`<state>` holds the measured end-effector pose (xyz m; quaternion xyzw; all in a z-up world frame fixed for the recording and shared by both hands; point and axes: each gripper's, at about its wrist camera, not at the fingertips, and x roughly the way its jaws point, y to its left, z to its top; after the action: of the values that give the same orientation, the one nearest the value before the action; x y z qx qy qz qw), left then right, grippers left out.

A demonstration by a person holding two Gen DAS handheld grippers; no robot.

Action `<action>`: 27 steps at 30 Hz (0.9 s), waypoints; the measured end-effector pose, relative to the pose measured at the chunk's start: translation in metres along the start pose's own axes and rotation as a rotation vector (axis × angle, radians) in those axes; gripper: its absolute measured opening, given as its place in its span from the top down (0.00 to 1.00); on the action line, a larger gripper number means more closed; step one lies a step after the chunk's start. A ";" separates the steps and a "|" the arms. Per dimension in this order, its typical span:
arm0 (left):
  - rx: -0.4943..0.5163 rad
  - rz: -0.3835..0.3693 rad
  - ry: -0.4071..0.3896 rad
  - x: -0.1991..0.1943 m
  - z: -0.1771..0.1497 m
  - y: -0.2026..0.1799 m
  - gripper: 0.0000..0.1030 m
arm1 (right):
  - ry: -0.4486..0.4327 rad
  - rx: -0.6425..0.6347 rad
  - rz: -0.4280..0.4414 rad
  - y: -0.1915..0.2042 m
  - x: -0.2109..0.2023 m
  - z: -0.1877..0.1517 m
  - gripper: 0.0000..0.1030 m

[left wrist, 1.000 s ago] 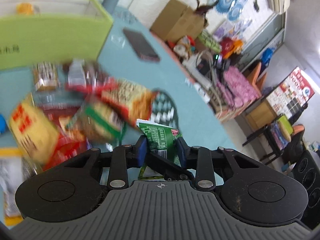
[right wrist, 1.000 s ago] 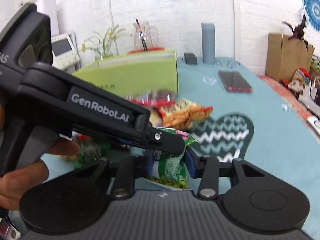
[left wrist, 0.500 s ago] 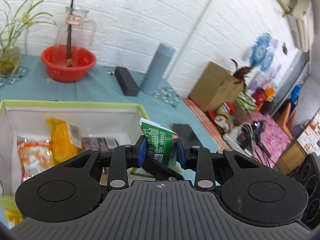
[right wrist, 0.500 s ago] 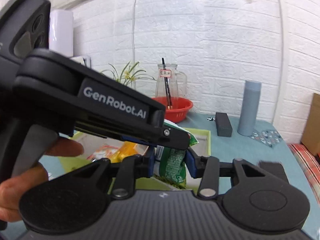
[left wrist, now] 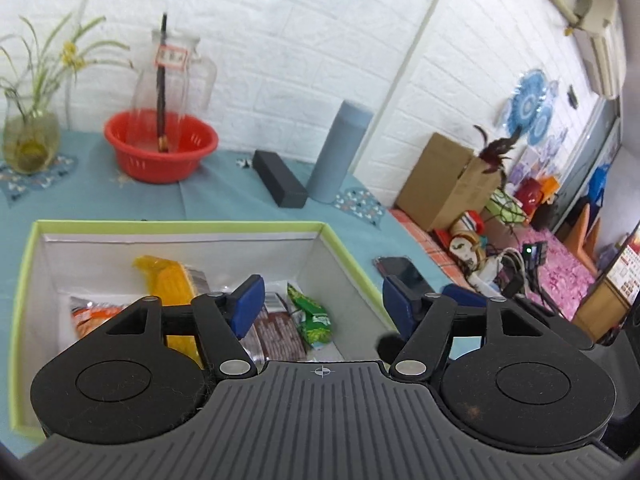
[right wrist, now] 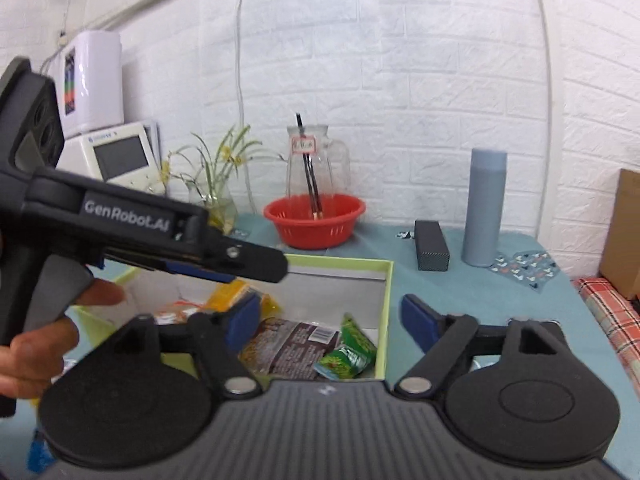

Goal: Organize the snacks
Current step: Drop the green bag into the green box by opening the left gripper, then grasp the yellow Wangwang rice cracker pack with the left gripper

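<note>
Left wrist view: mounted behind the left tongs [left wrist: 323,312], looking forward and downward along them, close above the open green-rimmed box [left wrist: 180,227], facing the white brick wall. Right wrist view: mounted behind the right tongs [right wrist: 330,322], pitched less steeply, close to the same box [right wrist: 386,312] from its near right corner; the left tongs' body crosses its left side. Shared ground: the box interior, red basket [left wrist: 160,148] [right wrist: 316,220], glass jug [left wrist: 172,80], grey cylinder [right wrist: 484,208], black case [left wrist: 280,184] and teal counter [left wrist: 224,200].
</note>
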<state>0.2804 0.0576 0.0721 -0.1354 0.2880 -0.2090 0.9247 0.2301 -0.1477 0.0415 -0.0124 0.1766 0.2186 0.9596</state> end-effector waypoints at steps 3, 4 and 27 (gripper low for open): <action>0.006 -0.002 -0.036 -0.036 -0.027 -0.008 0.36 | -0.002 -0.021 0.031 0.022 -0.038 -0.013 0.06; 0.002 0.008 -0.042 -0.046 -0.037 -0.009 0.36 | 0.007 -0.024 0.044 0.032 -0.051 -0.021 0.05; -0.264 -0.029 0.214 -0.075 -0.153 0.016 0.68 | 0.193 -0.085 0.083 0.147 -0.070 -0.108 0.22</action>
<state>0.1395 0.0868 -0.0203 -0.2366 0.4079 -0.1959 0.8598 0.0729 -0.0547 -0.0278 -0.0669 0.2593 0.2635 0.9267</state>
